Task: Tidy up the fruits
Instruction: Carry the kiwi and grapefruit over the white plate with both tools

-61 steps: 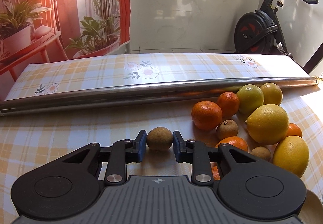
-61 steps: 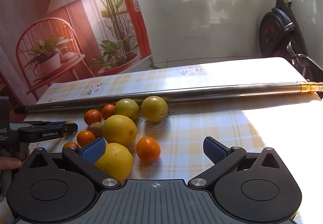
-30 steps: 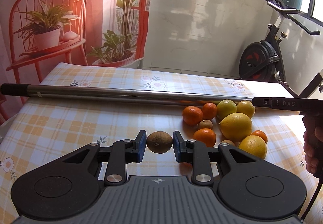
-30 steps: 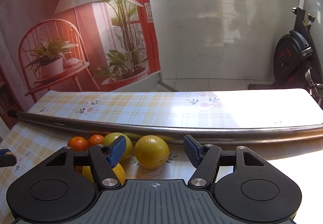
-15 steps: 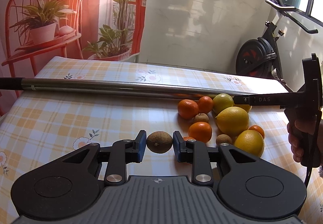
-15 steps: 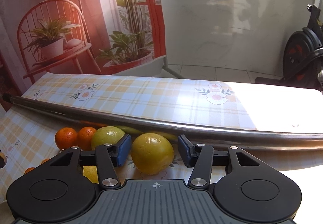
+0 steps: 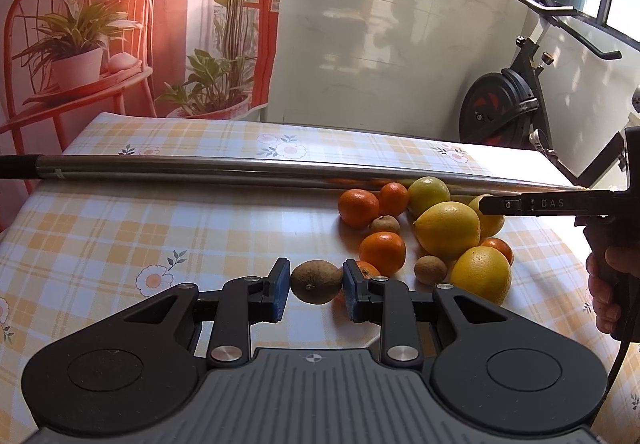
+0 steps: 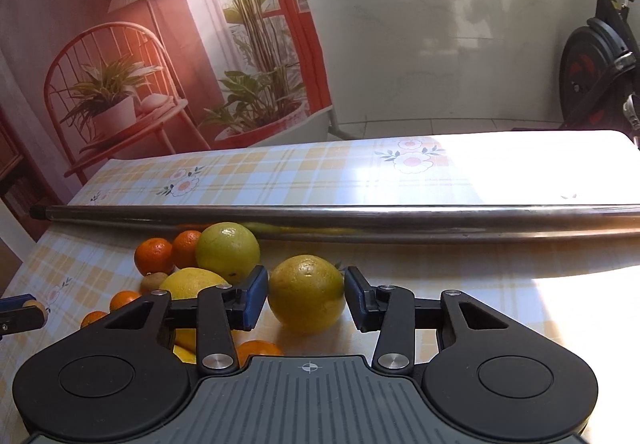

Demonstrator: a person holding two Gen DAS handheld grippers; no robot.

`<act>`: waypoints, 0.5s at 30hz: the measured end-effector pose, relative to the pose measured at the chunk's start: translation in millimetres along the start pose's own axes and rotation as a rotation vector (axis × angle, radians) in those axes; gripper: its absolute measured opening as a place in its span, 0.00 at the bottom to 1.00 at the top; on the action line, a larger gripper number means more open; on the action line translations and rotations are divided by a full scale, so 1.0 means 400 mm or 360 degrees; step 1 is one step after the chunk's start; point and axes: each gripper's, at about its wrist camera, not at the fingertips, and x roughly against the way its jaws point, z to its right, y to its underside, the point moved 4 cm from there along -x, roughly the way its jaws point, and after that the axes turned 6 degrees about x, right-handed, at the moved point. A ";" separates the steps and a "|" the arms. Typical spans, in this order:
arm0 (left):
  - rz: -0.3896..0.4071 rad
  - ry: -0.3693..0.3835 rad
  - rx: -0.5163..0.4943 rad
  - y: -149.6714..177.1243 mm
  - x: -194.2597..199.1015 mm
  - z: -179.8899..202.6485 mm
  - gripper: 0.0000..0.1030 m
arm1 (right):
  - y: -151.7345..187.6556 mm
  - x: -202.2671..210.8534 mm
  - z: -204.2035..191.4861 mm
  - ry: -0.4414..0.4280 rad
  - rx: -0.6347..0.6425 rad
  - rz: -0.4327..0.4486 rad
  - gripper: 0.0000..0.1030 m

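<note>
I am working over the bench (image 7: 100, 228), a plaid-covered top crossed by a long steel pole (image 7: 240, 170) — the fruit pile (image 7: 440, 228) is lying just in front of that pole, toward the right in the left wrist view. Judging by the layout, sorting is at an early stage: lemons, tangerines and small brown fruits are sitting mixed together, with no separate groups visible.

My right gripper (image 8: 306, 298) is bracketing a yellow citrus (image 8: 306, 294) resting on the bench. Its left pad is touching or nearly touching the rind, a thin gap is showing on the right, so I cannot tell whether it is clamped.

My left gripper (image 7: 316, 288) is clenching a brown kiwi-like fruit (image 7: 316, 281) between both pads, held clear of the pile.

Hidden or unclear: no bowl or tray is appearing in either view, so the destination is unknown. Fruits under both gripper bodies are partly cut off — the count is uncertain.
</note>
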 end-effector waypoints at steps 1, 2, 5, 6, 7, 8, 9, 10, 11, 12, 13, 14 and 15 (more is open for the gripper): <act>0.0002 0.0003 0.0000 -0.001 0.001 0.001 0.29 | 0.004 0.005 0.002 -0.0001 -0.0002 -0.0005 0.37; 0.0004 0.0007 -0.0002 0.000 0.003 0.003 0.29 | 0.007 0.010 0.004 0.0003 -0.0004 -0.0009 0.36; 0.0007 0.0016 -0.0006 -0.001 0.004 0.003 0.29 | 0.016 0.014 0.006 0.0009 0.0004 -0.0031 0.36; 0.0007 0.0018 -0.0008 -0.001 0.004 0.003 0.29 | 0.016 0.014 0.005 0.0011 0.0012 -0.0032 0.37; 0.0007 0.0019 -0.0011 0.000 0.005 0.003 0.29 | 0.016 0.014 0.003 0.0016 0.0021 -0.0031 0.37; 0.0008 0.0020 -0.0013 0.000 0.005 0.003 0.29 | 0.013 0.013 0.001 0.0019 0.0028 -0.0030 0.38; 0.0007 0.0020 -0.0015 0.000 0.005 0.004 0.29 | 0.009 0.010 -0.002 0.0026 0.0035 -0.0030 0.38; 0.0007 0.0023 -0.0016 0.002 0.006 0.001 0.29 | 0.007 0.007 -0.005 0.0031 0.0043 -0.0035 0.38; 0.0007 0.0024 -0.0016 0.002 0.006 0.001 0.29 | 0.004 0.003 -0.009 0.0033 0.0051 -0.0047 0.41; 0.0007 0.0024 -0.0015 0.002 0.007 0.002 0.29 | 0.001 -0.003 -0.013 0.0037 0.0062 -0.0060 0.41; 0.0007 0.0024 -0.0015 0.002 0.007 0.002 0.29 | -0.002 -0.010 -0.018 0.0047 0.0075 -0.0068 0.42; 0.0006 0.0024 -0.0015 0.002 0.007 0.002 0.29 | -0.003 -0.013 -0.019 0.0054 0.0085 -0.0069 0.42; 0.0005 0.0025 -0.0013 0.002 0.008 0.003 0.29 | -0.004 -0.015 -0.019 0.0059 0.0089 -0.0070 0.42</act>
